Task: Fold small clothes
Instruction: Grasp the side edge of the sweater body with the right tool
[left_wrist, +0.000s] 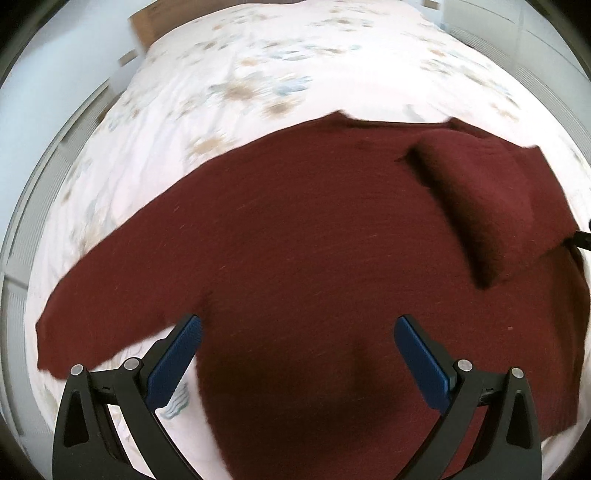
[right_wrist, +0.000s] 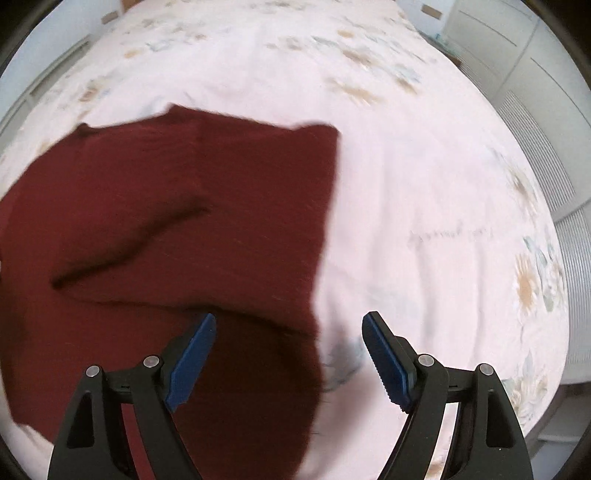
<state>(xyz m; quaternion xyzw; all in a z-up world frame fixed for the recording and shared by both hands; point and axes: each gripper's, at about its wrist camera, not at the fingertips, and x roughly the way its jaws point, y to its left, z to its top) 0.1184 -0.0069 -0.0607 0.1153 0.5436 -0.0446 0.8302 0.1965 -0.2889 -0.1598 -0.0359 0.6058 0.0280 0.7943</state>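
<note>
- Left wrist view: we look steeply down on a dark red knitted sweater spread flat on a bed covered with a pale pink floral sheet.
- One sleeve extends out to the left over the sheet; the other sleeve is folded inward across the body on the right side.
- The left gripper hangs over the lower part of the sweater. Its blue-padded fingers stand wide apart with nothing clamped between them.
- Whether the fingertips touch the knit we cannot tell.
- At the right edge, a small black part is just visible; we cannot identify it with certainty.
- Right wrist view: the sweater fills the left half of the frame, and its straight side edge runs down the middle, with bare sheet to the right.
- The folded sleeve shows as a dark crease across the body.
- The right gripper straddles that side edge: its fingers are spread wide and hold nothing.
- The view is blurred.
</note>
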